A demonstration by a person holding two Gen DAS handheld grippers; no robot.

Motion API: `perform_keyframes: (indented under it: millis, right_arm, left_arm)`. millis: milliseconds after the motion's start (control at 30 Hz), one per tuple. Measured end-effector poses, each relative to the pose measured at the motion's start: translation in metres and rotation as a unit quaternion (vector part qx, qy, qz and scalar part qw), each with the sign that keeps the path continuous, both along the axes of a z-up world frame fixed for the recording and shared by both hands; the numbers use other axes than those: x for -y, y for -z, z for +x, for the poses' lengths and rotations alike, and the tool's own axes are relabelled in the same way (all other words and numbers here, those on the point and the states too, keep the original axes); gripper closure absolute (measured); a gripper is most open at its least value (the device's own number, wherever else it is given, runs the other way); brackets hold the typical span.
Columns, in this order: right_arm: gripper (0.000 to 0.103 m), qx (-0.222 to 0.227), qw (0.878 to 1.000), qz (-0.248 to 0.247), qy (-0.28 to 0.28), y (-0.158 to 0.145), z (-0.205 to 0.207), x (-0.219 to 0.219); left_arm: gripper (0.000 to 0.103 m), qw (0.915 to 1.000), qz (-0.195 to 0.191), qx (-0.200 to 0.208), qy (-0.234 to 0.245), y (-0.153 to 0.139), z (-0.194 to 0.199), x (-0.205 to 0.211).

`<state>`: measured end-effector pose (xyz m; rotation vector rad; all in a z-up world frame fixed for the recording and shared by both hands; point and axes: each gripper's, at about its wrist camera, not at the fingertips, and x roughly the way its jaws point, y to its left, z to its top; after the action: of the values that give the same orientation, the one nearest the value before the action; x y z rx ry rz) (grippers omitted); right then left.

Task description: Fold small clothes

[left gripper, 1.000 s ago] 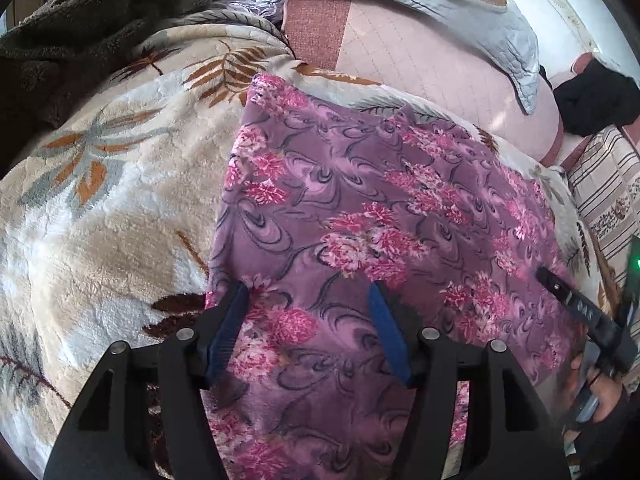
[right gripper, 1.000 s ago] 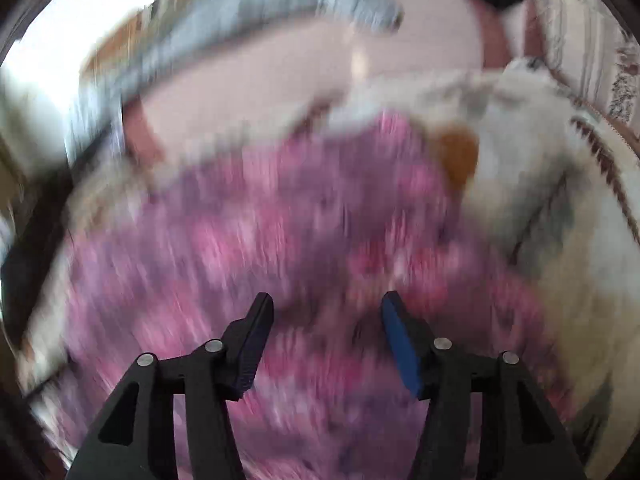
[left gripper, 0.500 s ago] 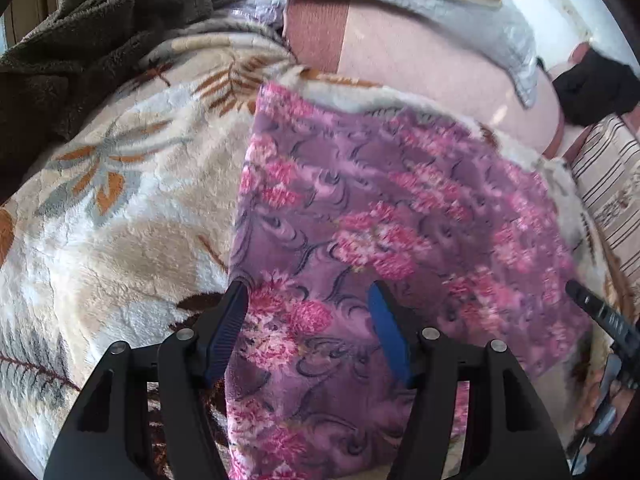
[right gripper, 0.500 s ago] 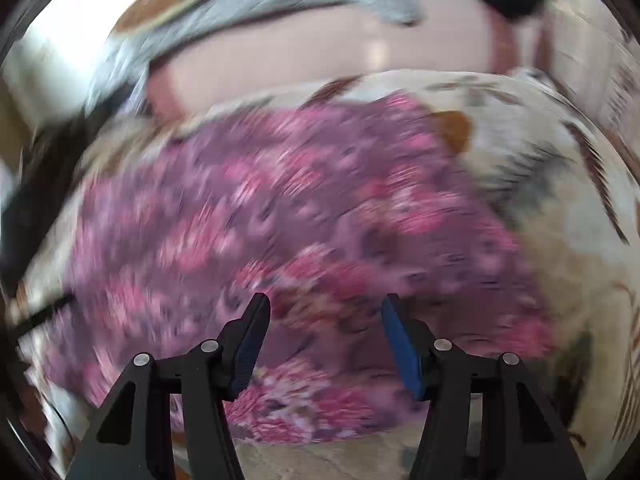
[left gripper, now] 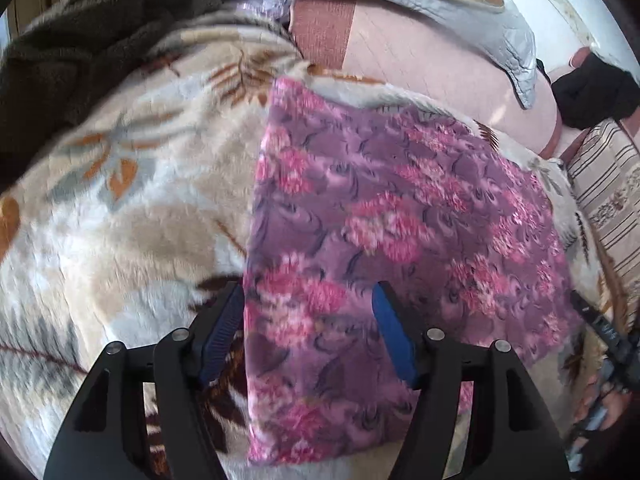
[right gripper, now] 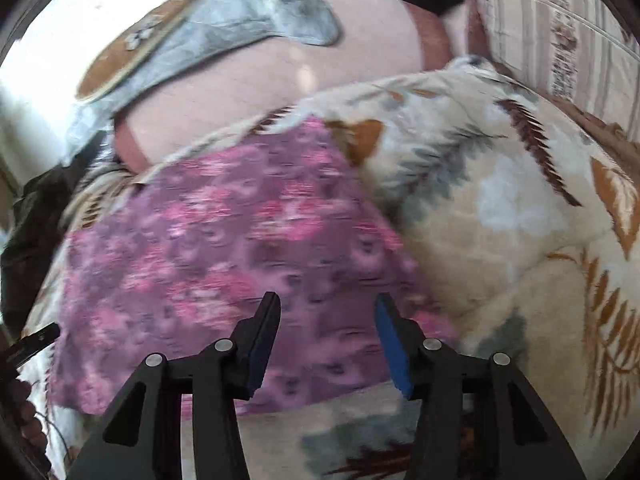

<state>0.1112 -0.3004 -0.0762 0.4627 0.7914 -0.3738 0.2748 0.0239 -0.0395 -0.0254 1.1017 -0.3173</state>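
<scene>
Fleece garment spread flat on plush bedding

Blue-padded fingers of the left gripper (left gripper: 307, 322) and right gripper (right gripper: 327, 330) gaped wide, empty, above a fuzzy purple floral garment (left gripper: 392, 232) lying as a flat rectangle on a cream leaf-patterned blanket (left gripper: 120, 208). Beyond sat a quilted pink cushion (left gripper: 432, 52).

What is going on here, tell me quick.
A person with a gripper in each hand is folding a purple floral cloth that lies flat on a leaf-patterned blanket. The left gripper hangs open over the cloth's near left edge; the right gripper hangs open over its near right part. Neither grips anything at this moment.
</scene>
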Motion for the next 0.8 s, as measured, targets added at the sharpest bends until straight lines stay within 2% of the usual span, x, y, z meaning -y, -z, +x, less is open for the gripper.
perform_keyframes:
  millis: [67, 100, 133, 200, 267, 333, 433, 567, 633, 800]
  right_arm:
    - [0.046, -0.045, 0.999, -0.006, -0.019, 0.020, 0.009, -0.007]
    - [0.046, -0.050, 0.998, -0.044, -0.024, 0.021, 0.012, -0.016]
    - [0.046, -0.053, 0.996, -0.061, -0.024, 0.019, 0.013, -0.021]
    - [0.045, -0.064, 0.995, -0.070, -0.015, 0.012, 0.018, -0.027]
    - [0.045, -0.028, 0.998, -0.050, -0.031, 0.003, 0.018, -0.039]
    - [0.045, -0.016, 0.996, -0.042, -0.078, -0.002, 0.024, -0.067]
    - [0.044, -0.011, 0.986, -0.039, -0.163, 0.000, 0.034, -0.121]
    - [0.040, -0.009, 0.958, -0.078, -0.276, 0.004, 0.045, -0.202]
    - [0.033, -0.004, 0.939, -0.116, -0.325, 0.005, 0.050, -0.239]
    - [0.027, -0.015, 0.894, -0.239, -0.380, 0.019, 0.063, -0.307]
  left_arm:
    - [0.037, 0.9992, 0.026, -0.031, 0.005, 0.014, -0.003, 0.004]
    - [0.037, 0.9990, 0.028, -0.032, 0.010, 0.015, -0.007, 0.004]
    - [0.037, 0.9988, 0.034, -0.032, 0.017, 0.014, -0.011, 0.004]
    - [0.037, 0.9981, 0.039, -0.039, 0.028, 0.008, -0.013, 0.000]
    - [0.037, 0.9970, 0.065, -0.034, 0.026, 0.003, -0.011, -0.007]
    - [0.037, 0.9940, 0.097, -0.046, 0.021, 0.002, -0.006, -0.015]
    - [0.037, 0.9937, 0.085, -0.073, -0.009, -0.007, 0.007, -0.038]
    - [0.037, 0.9932, 0.059, -0.089, -0.045, -0.025, 0.017, -0.068]
    - [0.037, 0.9931, 0.052, -0.092, -0.051, -0.032, 0.024, -0.081]
    - [0.037, 0.9911, 0.051, -0.111, -0.053, -0.031, 0.035, -0.096]
